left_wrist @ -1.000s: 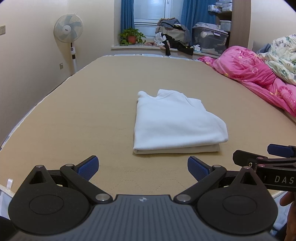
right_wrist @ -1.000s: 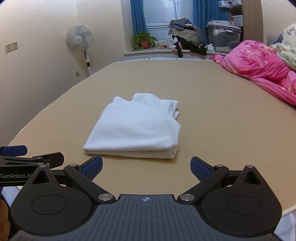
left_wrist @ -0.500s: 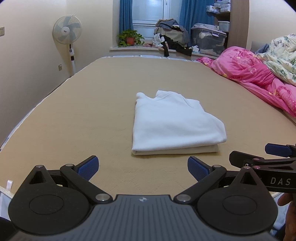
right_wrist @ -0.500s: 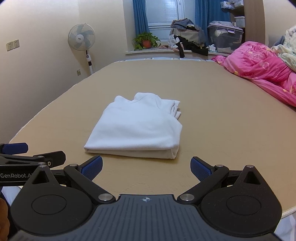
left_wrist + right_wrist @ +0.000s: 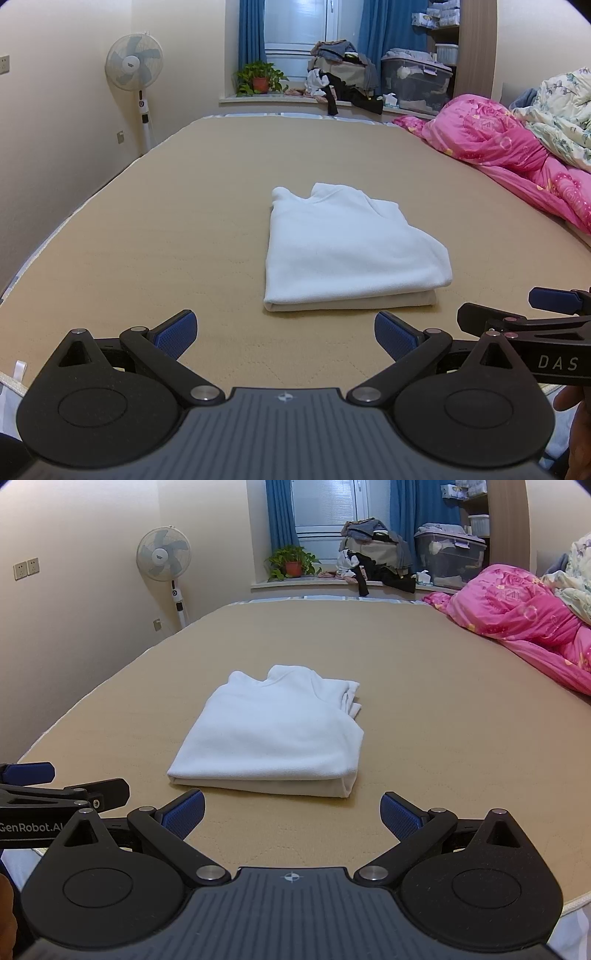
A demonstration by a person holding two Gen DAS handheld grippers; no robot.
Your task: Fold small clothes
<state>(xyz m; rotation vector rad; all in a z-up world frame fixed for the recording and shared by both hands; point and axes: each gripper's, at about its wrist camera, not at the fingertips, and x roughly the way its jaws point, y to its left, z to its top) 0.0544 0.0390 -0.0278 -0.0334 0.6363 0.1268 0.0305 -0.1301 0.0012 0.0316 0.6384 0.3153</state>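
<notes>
A white garment (image 5: pixel 347 247) lies folded in a neat rectangle on the tan mattress (image 5: pixel 166 236); it also shows in the right wrist view (image 5: pixel 273 738). My left gripper (image 5: pixel 284 332) is open and empty, held just short of the garment's near edge. My right gripper (image 5: pixel 291 812) is open and empty, also just short of the near edge. The right gripper shows at the right edge of the left wrist view (image 5: pixel 546 314). The left gripper shows at the left edge of the right wrist view (image 5: pixel 44 786).
A pink quilt (image 5: pixel 517 155) and a floral quilt (image 5: pixel 561 114) lie along the mattress's right side. A standing fan (image 5: pixel 135 74) is by the left wall. A windowsill at the back holds a potted plant (image 5: pixel 260 77), piled clothes (image 5: pixel 343 81) and a storage box (image 5: pixel 415 85).
Both grippers have drifted very slightly; the garment sits a touch lower and to the left in the left wrist view. Both stay open and the garment has not moved.
</notes>
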